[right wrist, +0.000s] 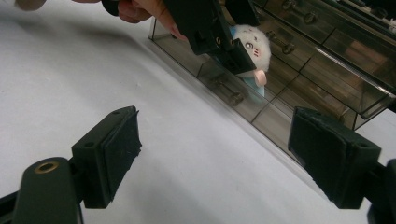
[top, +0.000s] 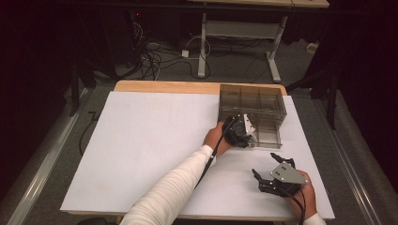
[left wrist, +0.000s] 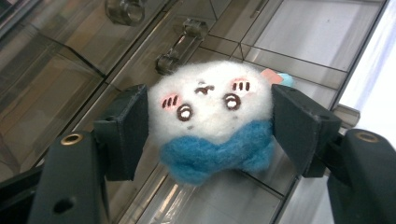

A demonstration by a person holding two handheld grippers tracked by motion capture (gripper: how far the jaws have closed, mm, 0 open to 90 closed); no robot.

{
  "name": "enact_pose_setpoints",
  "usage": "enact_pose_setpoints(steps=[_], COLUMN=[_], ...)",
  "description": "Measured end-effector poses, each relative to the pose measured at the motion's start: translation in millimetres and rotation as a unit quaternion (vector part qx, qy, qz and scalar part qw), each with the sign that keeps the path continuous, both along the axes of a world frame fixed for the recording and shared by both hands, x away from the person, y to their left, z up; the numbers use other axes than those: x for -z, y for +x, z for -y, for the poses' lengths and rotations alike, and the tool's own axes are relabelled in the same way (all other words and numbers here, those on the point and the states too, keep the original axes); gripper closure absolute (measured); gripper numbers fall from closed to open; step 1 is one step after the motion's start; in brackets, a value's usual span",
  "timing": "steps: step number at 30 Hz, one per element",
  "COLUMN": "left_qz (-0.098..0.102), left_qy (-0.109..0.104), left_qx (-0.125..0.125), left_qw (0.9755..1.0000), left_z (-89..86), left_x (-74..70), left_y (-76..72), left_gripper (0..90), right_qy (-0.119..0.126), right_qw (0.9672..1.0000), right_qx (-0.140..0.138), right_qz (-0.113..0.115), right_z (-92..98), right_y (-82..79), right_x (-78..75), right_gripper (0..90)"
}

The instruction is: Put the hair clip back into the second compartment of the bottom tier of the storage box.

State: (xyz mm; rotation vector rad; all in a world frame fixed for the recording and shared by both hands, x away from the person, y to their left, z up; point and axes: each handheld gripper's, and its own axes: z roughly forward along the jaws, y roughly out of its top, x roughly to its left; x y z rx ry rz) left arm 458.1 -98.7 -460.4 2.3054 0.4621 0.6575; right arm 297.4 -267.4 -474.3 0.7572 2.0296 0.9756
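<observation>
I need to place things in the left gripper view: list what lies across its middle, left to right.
Left jaw pad → white plush toy with its blue scarf, sitting between the jaws over the clear drawer box → right jaw pad → white table surface at the far right edge.

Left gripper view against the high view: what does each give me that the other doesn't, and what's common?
The left gripper view gives the plush toy up close: white, with a face and a blue lower part, between the left claw pads. Whether the pads press it is unclear. The high view gives the white table and the right claw, open and empty, near its front edge. Both share the smoky drawer box.
</observation>
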Motion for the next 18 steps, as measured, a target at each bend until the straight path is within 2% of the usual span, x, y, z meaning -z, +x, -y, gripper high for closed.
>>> enact_pose_setpoints(steps=[1, 9, 11, 12, 13, 14, 15, 18], left_qz=[-0.002, -0.006, -0.021, -0.021, -0.029, -0.036, -0.045, -0.046], left_qy=[-0.008, -0.023, -0.044, -0.044, -0.056, -0.066, -0.077, -0.092], left_qx=[0.003, 0.009, 0.016, 0.016, 0.020, 0.024, 0.031, 0.020], left_qw=[1.0000, 0.9997, 0.9987, 0.9987, 0.9978, 0.9969, 0.9955, 0.9945], left_z=[-0.5, -1.8, -6.8, -6.8, -10.4, -13.0, -16.6, -27.4], left_x=[-1.4, -6.4, -10.6, -10.6, -13.2, -14.8, -16.7, -21.1], left_y=[-0.6, -2.7, -2.2, -2.2, -1.7, -1.1, -0.2, 2.8], left_gripper=[29.6, 26.2, 28.1, 30.1, 30.1, 40.0, 40.0, 54.8], right_qy=[0.000, -0.003, 0.003, 0.003, 0.008, 0.009, 0.009, 0.010], right_qw=[1.0000, 1.0000, 0.9998, 0.9998, 0.9997, 0.9996, 0.9996, 0.9996], right_qx=[-0.002, 0.005, 0.016, 0.016, 0.019, 0.023, 0.023, 0.021], right_qz=[0.002, 0.004, 0.012, 0.012, 0.014, 0.017, 0.017, 0.014], right_z=[-0.2, 0.0, 1.2, 1.2, 2.1, 3.6, 3.6, 4.0], right_y=[-0.5, -0.1, -0.1, -0.1, 0.0, 0.3, 0.3, 0.4], right_x=[-0.1, 0.0, -1.4, -1.4, -2.0, -2.4, -2.4, -2.1], right_gripper=[17.8, 18.0, 19.6, 19.6, 19.6, 20.4, 20.4, 20.6])
